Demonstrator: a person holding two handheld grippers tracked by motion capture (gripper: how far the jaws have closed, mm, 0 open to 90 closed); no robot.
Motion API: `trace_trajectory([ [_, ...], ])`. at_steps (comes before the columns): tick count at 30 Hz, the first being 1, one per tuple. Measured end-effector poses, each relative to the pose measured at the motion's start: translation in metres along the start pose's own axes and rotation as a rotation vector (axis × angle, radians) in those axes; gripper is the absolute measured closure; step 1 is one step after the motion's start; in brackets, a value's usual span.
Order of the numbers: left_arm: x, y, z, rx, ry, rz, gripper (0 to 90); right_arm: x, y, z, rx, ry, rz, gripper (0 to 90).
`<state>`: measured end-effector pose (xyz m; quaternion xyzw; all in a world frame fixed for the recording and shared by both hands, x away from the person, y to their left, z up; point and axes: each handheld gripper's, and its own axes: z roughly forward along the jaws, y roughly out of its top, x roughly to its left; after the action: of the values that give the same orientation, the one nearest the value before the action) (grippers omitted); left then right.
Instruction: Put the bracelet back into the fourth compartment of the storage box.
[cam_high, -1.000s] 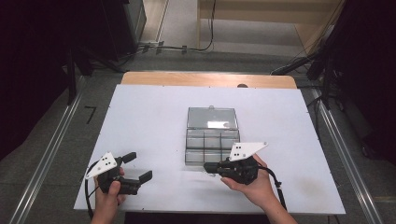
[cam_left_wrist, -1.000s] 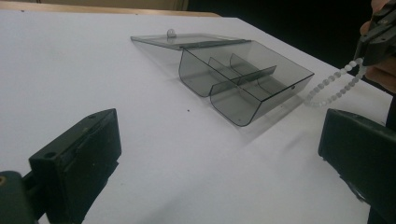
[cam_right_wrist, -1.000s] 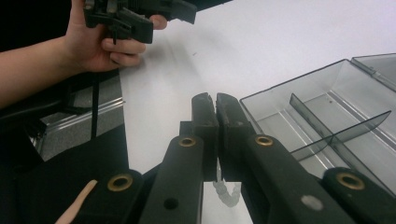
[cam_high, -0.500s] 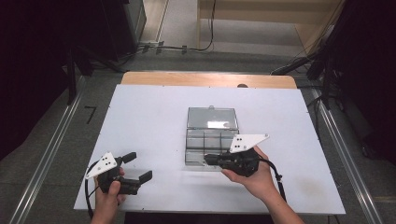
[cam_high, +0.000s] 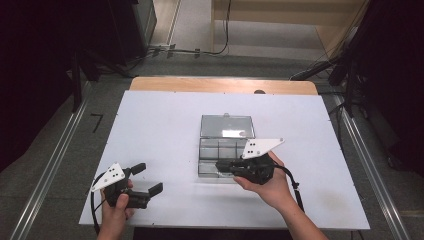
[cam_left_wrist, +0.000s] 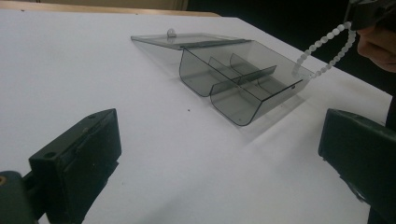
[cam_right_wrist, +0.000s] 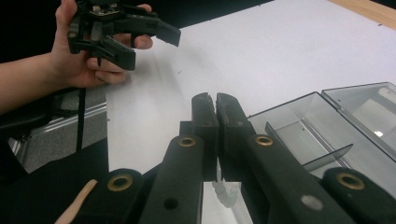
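From the left gripper view, the right hand-held gripper (cam_left_wrist: 369, 11), clamped, dangles a bead string (cam_left_wrist: 322, 51) over the box (cam_left_wrist: 233, 79).

1. One clear grey compartment box (cam_high: 223, 155) lies on the desk, with its one hinged lid (cam_high: 227, 126) laid open behind it.
2. One string of white beads (cam_left_wrist: 324, 49) hangs over the box (how many beads cannot be counted).
3. Two grippers: the left gripper (cam_high: 146, 179) and the right gripper (cam_high: 220, 165), each with two jaws.
4. One white desk (cam_high: 150, 125) carries them all.
5. Two hands, one for each gripper.
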<state>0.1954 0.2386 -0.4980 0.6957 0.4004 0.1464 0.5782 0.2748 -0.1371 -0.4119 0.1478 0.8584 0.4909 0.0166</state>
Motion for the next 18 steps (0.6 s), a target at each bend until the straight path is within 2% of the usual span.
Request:
trace_trajectory([
  [4, -0.001, 0.000, 0.001, 0.006, 0.003, 0.010, 0.0, -0.001, 0.003, 0.002, -0.001, 0.001, -0.005, 85.5],
  [18, 0.000, 0.000, 0.000, 0.004, 0.002, 0.005, 0.0, -0.008, 0.014, 0.009, -0.005, 0.000, -0.007, 85.6],
])
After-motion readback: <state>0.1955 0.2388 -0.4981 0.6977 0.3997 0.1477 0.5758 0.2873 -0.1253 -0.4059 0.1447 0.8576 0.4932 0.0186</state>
